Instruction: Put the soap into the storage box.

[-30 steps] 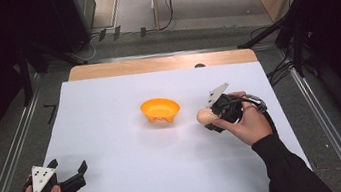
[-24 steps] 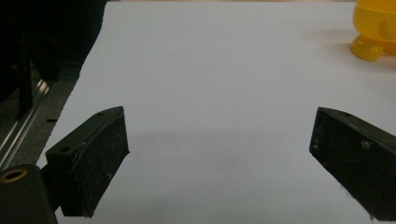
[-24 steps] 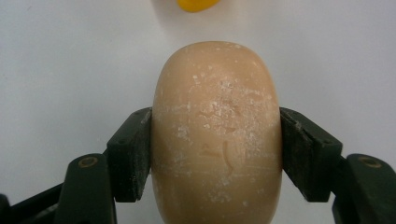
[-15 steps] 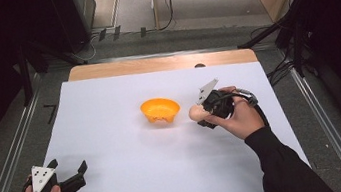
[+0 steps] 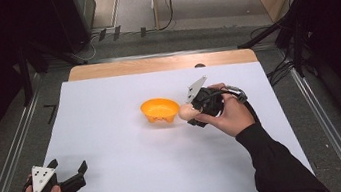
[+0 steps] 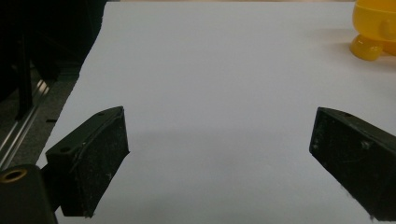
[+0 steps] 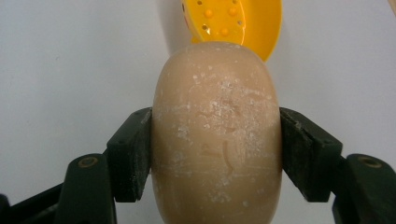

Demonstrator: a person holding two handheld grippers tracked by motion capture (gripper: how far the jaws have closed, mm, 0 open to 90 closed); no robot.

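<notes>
An orange soap dish (image 5: 160, 110) on small feet stands mid-table on the white sheet; its holed inside (image 7: 233, 21) appears in the right gripper view. My right gripper (image 5: 189, 114) is shut on a tan oval bar of soap (image 5: 185, 112), held just right of the dish. In the right gripper view the soap (image 7: 217, 135) sits squeezed between both jaws. My left gripper (image 5: 71, 179) rests open at the near left corner with nothing between its jaws; the dish's foot (image 6: 369, 46) lies far ahead of it.
A white sheet (image 5: 115, 149) covers the table, with a wooden strip (image 5: 154, 64) at the far edge. Metal rails (image 5: 10, 159) run along both sides. Dark stands and cables (image 5: 296, 33) crowd the floor beyond.
My right gripper has carried the soap leftward, from a hand's width right of the dish to right beside its rim. The left gripper has stayed put.
</notes>
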